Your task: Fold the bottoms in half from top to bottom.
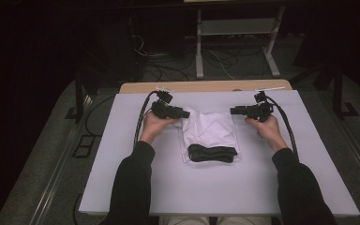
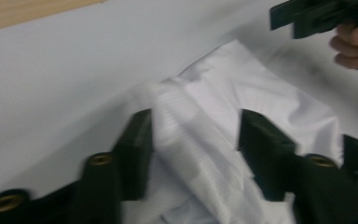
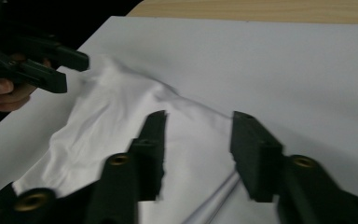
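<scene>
So the folded white cloth garment [image 1: 211, 132] sits mid-frame on the pale grey table [image 1: 122, 187], long axis running away from the person, black band at its near end. Left gripper [image 1: 186, 114] and right gripper [image 1: 233, 111] flank its far corners, equally close, both with jaws spread and nothing clamped. No readable labels anywhere.
</scene>
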Available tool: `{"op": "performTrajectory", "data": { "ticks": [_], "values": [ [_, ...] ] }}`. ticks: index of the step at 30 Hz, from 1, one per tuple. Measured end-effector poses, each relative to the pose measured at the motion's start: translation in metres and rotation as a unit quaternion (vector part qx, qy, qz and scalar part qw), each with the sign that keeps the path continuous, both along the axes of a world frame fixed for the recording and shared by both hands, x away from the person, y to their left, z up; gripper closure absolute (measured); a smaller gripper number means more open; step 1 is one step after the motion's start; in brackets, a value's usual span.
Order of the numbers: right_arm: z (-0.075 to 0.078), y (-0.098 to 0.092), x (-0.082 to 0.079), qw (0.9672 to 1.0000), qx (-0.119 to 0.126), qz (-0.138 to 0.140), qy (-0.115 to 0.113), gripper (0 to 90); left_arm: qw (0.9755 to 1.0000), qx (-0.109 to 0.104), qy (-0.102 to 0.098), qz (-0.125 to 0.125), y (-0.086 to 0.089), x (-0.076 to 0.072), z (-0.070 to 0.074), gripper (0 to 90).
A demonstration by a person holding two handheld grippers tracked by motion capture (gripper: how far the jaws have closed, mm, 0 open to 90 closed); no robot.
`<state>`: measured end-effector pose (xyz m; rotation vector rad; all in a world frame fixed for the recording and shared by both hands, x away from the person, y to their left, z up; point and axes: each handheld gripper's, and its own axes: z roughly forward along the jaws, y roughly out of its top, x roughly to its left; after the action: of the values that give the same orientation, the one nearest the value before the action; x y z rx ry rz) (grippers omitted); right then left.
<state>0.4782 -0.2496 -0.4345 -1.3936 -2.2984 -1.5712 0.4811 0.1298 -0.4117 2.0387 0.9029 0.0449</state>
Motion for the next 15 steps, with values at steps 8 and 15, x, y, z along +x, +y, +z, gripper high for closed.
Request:
{"op": "performTrajectory", "data": {
  "ticks": [8, 15],
  "values": [
    [0.008, -0.005, -0.015, 0.9994, -0.028, 0.011, -0.018, 13.2, 0.9992, -0.032, 0.007, 0.022, 0.013, -0.007, 0.001, 11.9],
    [0.018, -0.013, -0.027, 0.999, -0.036, -0.001, -0.026, 0.0, 0.9986, -0.038, -0.01, 0.036, 0.018, -0.017, 0.009, 0.0]
  ]
}}
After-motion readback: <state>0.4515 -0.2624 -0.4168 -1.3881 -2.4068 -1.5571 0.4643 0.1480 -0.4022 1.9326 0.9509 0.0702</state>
